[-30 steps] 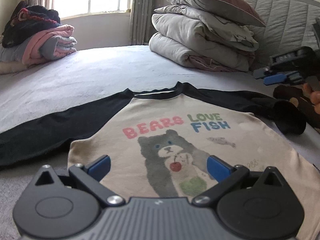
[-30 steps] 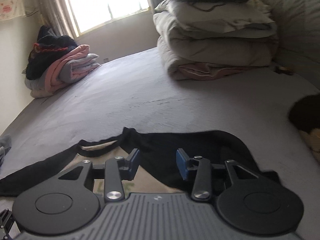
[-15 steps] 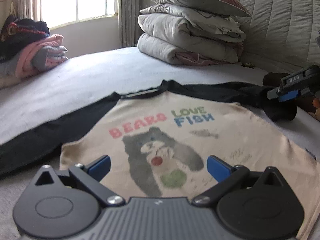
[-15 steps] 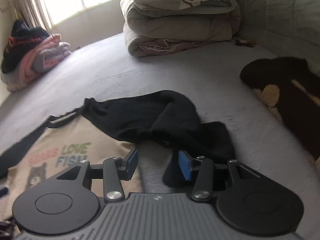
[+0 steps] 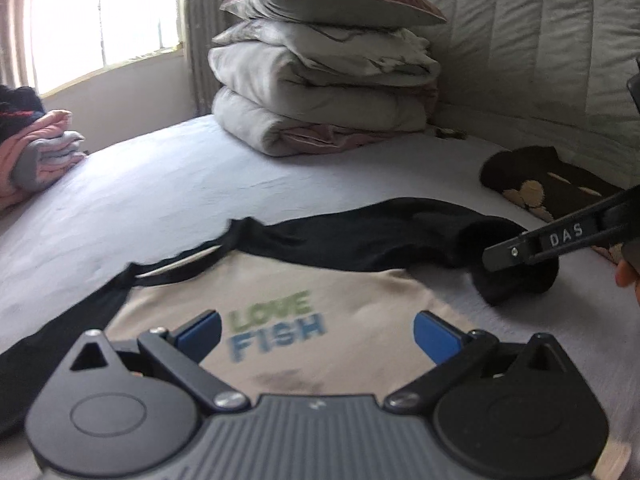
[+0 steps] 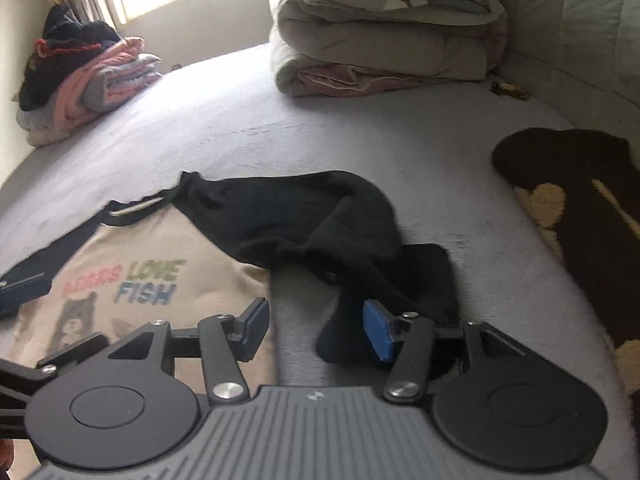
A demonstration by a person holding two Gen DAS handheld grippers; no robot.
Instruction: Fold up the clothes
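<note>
The raglan shirt point(image 5: 320, 300), printed "LOVE FISH", lies flat and face-up on the grey bed sheet point(image 6: 280, 128), its black right sleeve point(image 6: 320, 232) bunched and folded back on itself. The left gripper point(image 5: 318, 334) hovers over the print, jaws wide apart and empty. The right gripper point(image 6: 316, 330) sits just beside the sleeve cuff point(image 6: 348, 336), jaws apart, gripping nothing.

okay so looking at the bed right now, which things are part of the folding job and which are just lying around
Part of the job:
- bear shirt
- its black sleeve, bunched
- left claw, open
- right claw, open

Just lying about:
- stacked bedding
- pillow on top
- folded clothes pile
- brown patterned blanket
</note>
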